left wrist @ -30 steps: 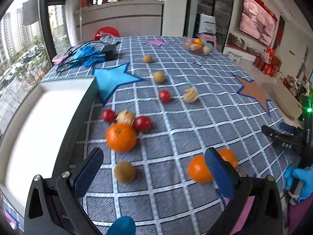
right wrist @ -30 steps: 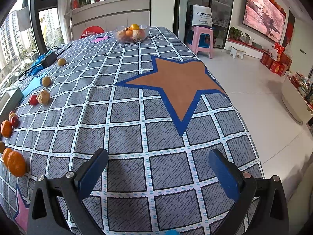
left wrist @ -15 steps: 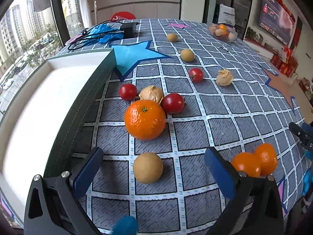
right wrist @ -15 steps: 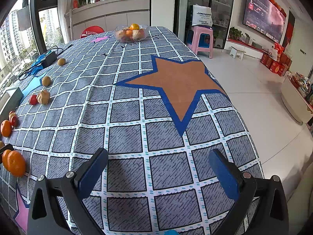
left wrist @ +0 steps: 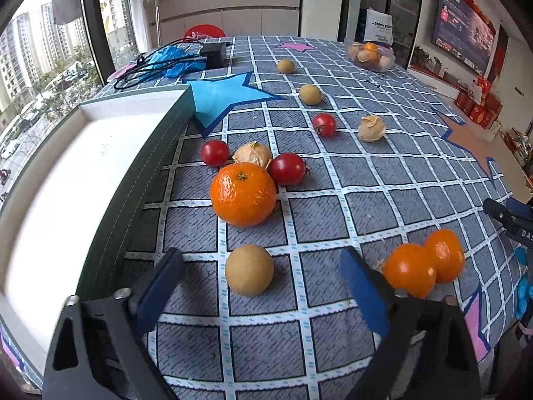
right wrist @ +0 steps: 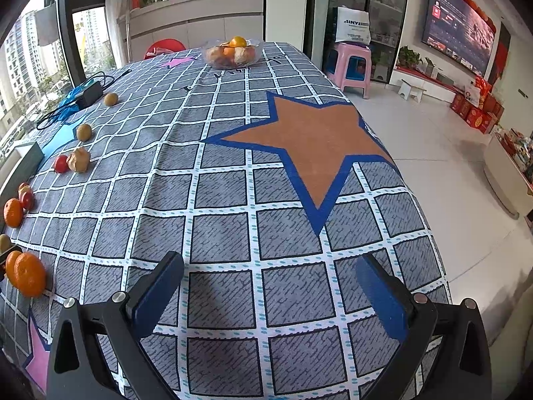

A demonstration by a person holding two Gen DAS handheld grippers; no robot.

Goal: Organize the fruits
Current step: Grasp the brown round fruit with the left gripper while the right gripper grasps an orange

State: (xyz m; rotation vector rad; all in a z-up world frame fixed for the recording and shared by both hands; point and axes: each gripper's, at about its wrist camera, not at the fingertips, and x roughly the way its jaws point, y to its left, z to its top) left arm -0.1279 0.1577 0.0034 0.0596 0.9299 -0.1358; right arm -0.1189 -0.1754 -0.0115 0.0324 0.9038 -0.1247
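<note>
My left gripper (left wrist: 260, 256) hangs low over the checked tablecloth with a round tan fruit (left wrist: 249, 269) between its blue pads. The jaws are closing, with a gap on each side of the fruit. Just beyond lie a large orange (left wrist: 243, 194), two cherry tomatoes (left wrist: 215, 152) (left wrist: 286, 168) and a papery husked fruit (left wrist: 253, 154). Two smaller oranges (left wrist: 409, 269) touch each other outside the right finger. My right gripper (right wrist: 269, 261) stands open over bare cloth with nothing in it.
A white tray with a dark green rim (left wrist: 143, 180) lies along the left. Further back are another tomato (left wrist: 324, 125), a husked fruit (left wrist: 371, 128), two tan fruits (left wrist: 310, 94), a fruit bowl (right wrist: 233, 54), and a black adapter with cables (left wrist: 213, 56). The table edge drops off right.
The left gripper has come forward and down, bringing the tan fruit between its fingers, and its jaws have narrowed a little. The right gripper has not moved.
</note>
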